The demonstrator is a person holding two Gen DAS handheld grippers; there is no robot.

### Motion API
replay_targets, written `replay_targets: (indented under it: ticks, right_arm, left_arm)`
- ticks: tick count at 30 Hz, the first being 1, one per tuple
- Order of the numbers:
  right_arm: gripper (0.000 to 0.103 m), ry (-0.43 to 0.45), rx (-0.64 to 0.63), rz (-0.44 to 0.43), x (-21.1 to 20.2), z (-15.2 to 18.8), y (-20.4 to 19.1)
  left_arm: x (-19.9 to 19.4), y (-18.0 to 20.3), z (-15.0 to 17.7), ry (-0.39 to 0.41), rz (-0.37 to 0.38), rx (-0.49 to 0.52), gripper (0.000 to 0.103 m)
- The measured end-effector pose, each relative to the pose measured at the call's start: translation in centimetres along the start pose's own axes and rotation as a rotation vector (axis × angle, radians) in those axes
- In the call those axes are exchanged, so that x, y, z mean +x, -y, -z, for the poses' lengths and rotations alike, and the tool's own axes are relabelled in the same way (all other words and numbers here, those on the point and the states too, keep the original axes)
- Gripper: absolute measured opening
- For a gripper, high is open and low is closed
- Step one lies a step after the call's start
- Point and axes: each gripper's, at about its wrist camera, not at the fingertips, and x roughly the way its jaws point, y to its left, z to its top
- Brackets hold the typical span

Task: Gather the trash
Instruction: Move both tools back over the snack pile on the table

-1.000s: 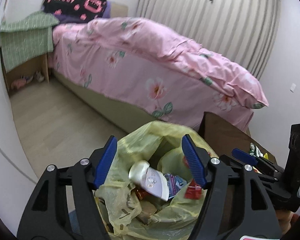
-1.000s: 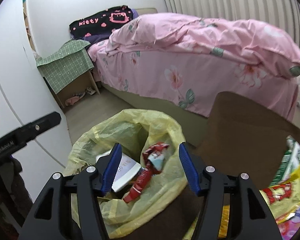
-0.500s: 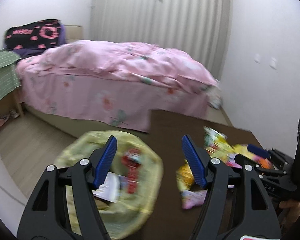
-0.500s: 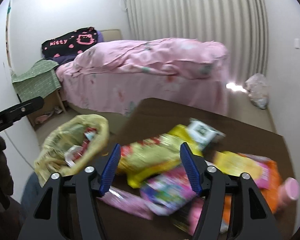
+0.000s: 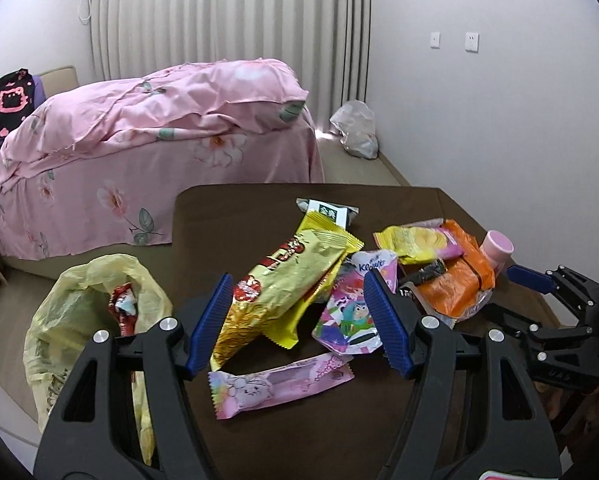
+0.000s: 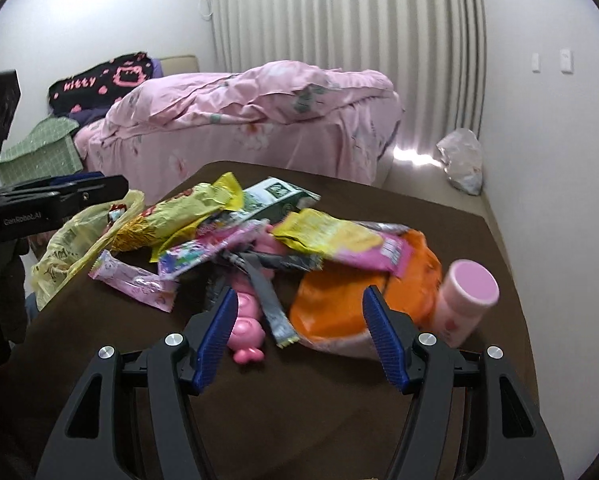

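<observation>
yellow bag (image 5: 79, 312) holding red wrapper (image 5: 123, 306)

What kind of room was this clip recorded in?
Most likely a bedroom: a bed under a pink floral cover, long pleated curtains behind it, and a brown table strewn with snack wrappers, with a yellow trash bag at its edge.

Hidden, cropped and blurred parts

The yellow bag (image 5: 79, 312) is partly covered by the left claw (image 5: 299, 322), so most of what lies in it is out of sight; a red wrapper (image 5: 122, 304) pokes up. The grey strip wrapper (image 6: 265, 300) and pink toy (image 6: 245, 330) run under the pile. The pink-lidded bottle (image 6: 465, 300) is blurred, its label unreadable. The black pillow (image 5: 3, 104) is cut by the edge.
</observation>
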Motion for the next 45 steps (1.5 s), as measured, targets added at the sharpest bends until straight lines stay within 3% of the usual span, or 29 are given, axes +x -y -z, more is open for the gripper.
replay_targets:
  ticks: [6, 15, 22, 25, 28, 31, 33, 35, 41, 45]
  right_arm:
    - [0.061, 0.014, 0.054, 0.006, 0.0, 0.9, 1.5]
    - [0.061, -0.007, 0.056, -0.074, 0.5, 1.7, 1.1]
    - [0.061, -0.014, 0.041, -0.056, 0.7, 2.1, 0.2]
    - [0.061, -0.01, 0.042, -0.072, 0.4, 2.0, 0.0]
    - [0.061, -0.004, 0.024, -0.069, 0.1, 1.9, -0.2]
    - [0.061, -0.005, 0.015, -0.062, 0.1, 1.9, -0.4]
    - [0.061, -0.015, 0.026, -0.068, 0.4, 1.8, -0.4]
    - [0.061, -0.027, 0.034, -0.074, 0.7, 1.7, -0.5]
    - [0.061, -0.02, 0.025, -0.078, 0.7, 0.8, -1.4]
    - [0.061, -0.023, 0.021, -0.1, 1.2, -0.3, -2.5]
  left_arm:
    - [1.7, -0.1, 1.3, -0.049, 0.098, 0.0, 0.064]
    - [4.3, -0.4, 2.2, -0.096, 0.056, 0.038, 0.064]
    - [3.8, -2.7, -0.9, -0.018, 0.049, 0.05, 0.064]
    - [6.0, -3.9, -1.1, -0.065, 0.011, 0.045, 0.064]
    - [8.3, -5.2, -0.2, -0.165, 0.008, 0.002, 0.064]
    - [8.1, -6.4, 0.6, -0.2, 0.089, -0.089, 0.05]
    - [7.4, -6.2, 0.9, -0.213, 0.082, -0.085, 0.036]
    - [6.6, -5.9, 1.3, -0.211, 0.083, -0.078, 0.03]
    - [3.6, -5.3, 3.0, -0.242, 0.227, -0.147, 0.028]
    - [1.8, -5.2, 4.1, -0.237, 0.248, -0.152, 0.028]
